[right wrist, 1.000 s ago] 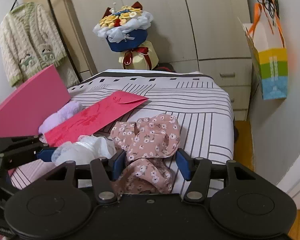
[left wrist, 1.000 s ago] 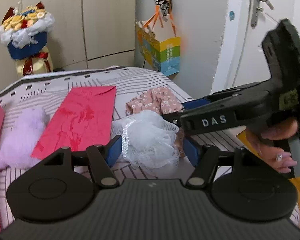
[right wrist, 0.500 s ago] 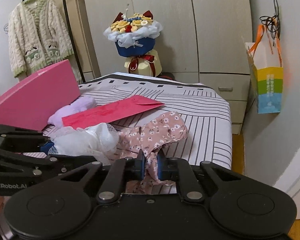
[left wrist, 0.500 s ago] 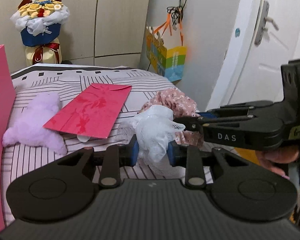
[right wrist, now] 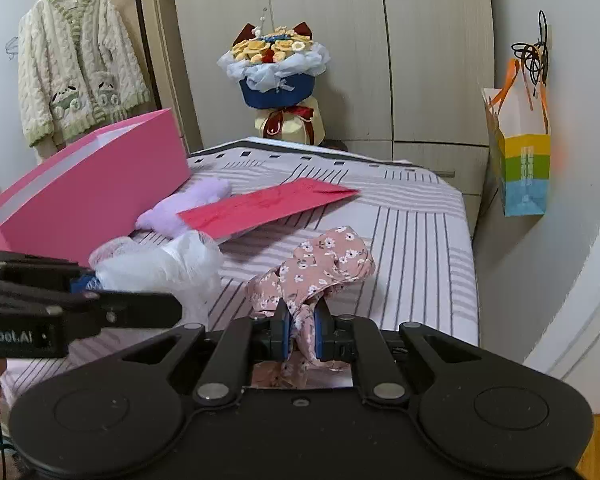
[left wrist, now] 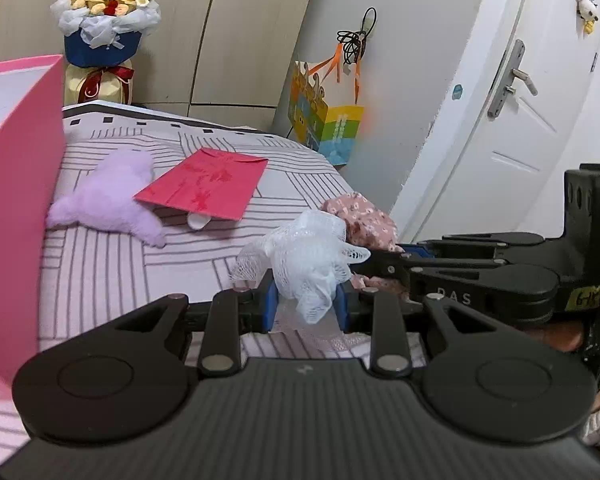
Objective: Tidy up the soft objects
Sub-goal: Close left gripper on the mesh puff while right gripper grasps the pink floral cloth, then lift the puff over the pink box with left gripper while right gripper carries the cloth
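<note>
1. Striped bed cover [right wrist: 420, 232] forms the work surface, with pale wardrobe doors [right wrist: 340, 40] behind it.
2. Left gripper [left wrist: 306, 306]: its blue pads are clamped on a white mesh puff [left wrist: 308, 256], which bulges up and forward of the fingertips. The jaws have just been closing, with the puff between them.
3. Right gripper [right wrist: 302, 330]: pinched tight on a strip of the pink floral cloth [right wrist: 328, 264]; the rest of the cloth is bunched just ahead of the fingertips.
4. In the left wrist view, the right gripper sits immediately right of the left one, the floral cloth just behind the puff.
5. Lilac plush [left wrist: 108, 200] lies ahead and to the left of the left gripper, touching a red envelope [left wrist: 208, 186] that overlaps its edge.
6. Pink box [right wrist: 84, 192] stands at far left, beside the plush.
</note>
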The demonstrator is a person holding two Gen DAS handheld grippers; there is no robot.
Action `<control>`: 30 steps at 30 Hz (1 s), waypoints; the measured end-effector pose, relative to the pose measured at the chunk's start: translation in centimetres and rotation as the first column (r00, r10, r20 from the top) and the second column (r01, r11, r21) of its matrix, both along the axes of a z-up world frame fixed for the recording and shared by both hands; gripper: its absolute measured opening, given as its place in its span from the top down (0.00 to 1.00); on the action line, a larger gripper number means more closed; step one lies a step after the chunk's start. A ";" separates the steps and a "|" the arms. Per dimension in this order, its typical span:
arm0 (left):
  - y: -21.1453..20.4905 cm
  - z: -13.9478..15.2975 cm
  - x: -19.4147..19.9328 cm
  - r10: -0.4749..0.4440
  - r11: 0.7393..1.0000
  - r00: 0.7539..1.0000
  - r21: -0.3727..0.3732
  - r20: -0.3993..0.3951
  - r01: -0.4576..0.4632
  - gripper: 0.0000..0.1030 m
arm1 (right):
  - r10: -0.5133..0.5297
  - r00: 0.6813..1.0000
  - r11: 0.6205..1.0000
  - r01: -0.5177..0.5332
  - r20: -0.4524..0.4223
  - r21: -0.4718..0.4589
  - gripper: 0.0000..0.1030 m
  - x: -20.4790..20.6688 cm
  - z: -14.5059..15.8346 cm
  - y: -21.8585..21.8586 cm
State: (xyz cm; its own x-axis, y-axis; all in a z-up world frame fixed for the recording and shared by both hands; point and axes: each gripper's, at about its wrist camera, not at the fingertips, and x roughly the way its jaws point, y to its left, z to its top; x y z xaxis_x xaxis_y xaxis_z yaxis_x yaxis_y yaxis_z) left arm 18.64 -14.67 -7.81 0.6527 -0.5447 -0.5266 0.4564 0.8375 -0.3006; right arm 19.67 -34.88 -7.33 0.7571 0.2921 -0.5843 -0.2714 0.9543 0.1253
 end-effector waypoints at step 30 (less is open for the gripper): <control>11.6 3.3 -7.9 -0.016 0.991 0.992 0.129 -0.125 0.033 0.74 | 0.262 0.962 0.955 -0.270 -0.082 -0.120 0.87 -10.1 6.9 9.2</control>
State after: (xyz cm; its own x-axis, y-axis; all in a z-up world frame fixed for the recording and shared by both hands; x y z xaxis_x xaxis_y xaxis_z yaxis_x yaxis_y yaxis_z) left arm 10.69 -3.04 -4.55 0.5654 -0.4812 -0.6699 0.4434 0.8622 -0.2450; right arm 9.55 -25.65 -0.46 0.6216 0.3967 -0.6755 -0.5132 0.8577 0.0315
